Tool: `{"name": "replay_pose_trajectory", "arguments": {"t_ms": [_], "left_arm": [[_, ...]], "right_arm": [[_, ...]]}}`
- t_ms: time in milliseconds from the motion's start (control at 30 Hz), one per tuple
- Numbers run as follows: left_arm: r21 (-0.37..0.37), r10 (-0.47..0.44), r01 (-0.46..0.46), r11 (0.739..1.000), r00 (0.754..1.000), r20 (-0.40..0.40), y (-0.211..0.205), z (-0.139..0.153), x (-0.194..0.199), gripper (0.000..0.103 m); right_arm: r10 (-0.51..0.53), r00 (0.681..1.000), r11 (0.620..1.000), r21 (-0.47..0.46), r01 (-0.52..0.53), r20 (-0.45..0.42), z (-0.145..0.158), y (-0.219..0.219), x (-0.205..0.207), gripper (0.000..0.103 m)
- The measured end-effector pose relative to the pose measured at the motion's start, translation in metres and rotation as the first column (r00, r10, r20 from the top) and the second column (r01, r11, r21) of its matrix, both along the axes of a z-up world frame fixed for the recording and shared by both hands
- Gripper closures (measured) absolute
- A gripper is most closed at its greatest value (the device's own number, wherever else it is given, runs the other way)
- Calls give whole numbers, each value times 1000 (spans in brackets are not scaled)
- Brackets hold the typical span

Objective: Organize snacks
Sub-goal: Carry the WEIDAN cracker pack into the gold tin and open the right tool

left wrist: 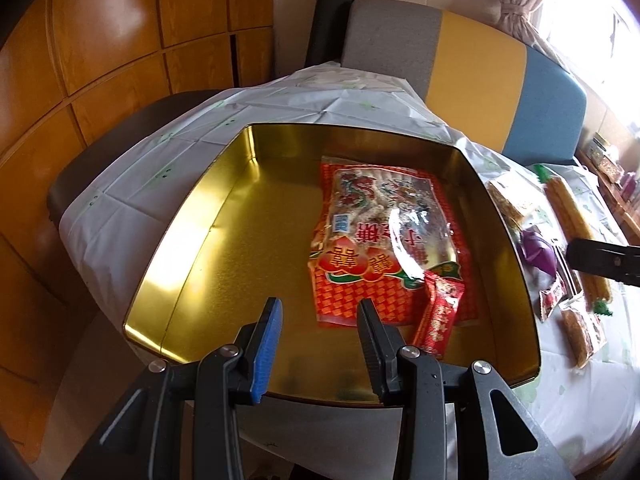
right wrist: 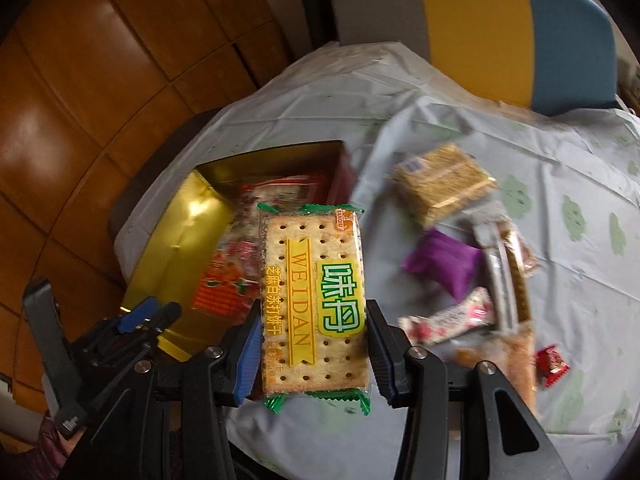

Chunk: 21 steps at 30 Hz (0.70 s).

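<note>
Clamped between the jaws of my right gripper (right wrist: 312,354) is a cracker packet (right wrist: 314,300), lifted above the table, with the gold tin (left wrist: 224,216) off to the left beyond it. My left gripper (left wrist: 320,320) hangs over the tin's near edge, jaws apart and holding nothing. Inside the tin lie a big red candy bag (left wrist: 384,248) and a small red sachet (left wrist: 438,320). I judge the job barely under way: a wafer pack (right wrist: 444,184), purple pouch (right wrist: 440,264), pink bar (right wrist: 452,318), small red candy (right wrist: 551,364) and more wait on the tablecloth (right wrist: 560,140).
</note>
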<state>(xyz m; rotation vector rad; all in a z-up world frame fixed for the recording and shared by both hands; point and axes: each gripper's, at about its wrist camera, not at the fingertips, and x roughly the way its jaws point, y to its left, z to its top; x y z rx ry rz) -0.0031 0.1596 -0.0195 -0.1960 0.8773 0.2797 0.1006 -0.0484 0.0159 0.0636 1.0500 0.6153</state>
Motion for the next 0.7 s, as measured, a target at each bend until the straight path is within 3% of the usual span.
{"name": "replay_pose_trajectory", "arguments": {"t_ms": [400,700], "left_arm": [[-5,29,-29,1000,1000,-12,11,-6,-1,64],[0,3,-3,1000,1000,-17,3,-8,1,64]], "right_arm": [[64,997,997,-47,-67,-49,-17,66,-4,53],[59,998,997,-52,-60,-20,-21,49,-19,52]]}}
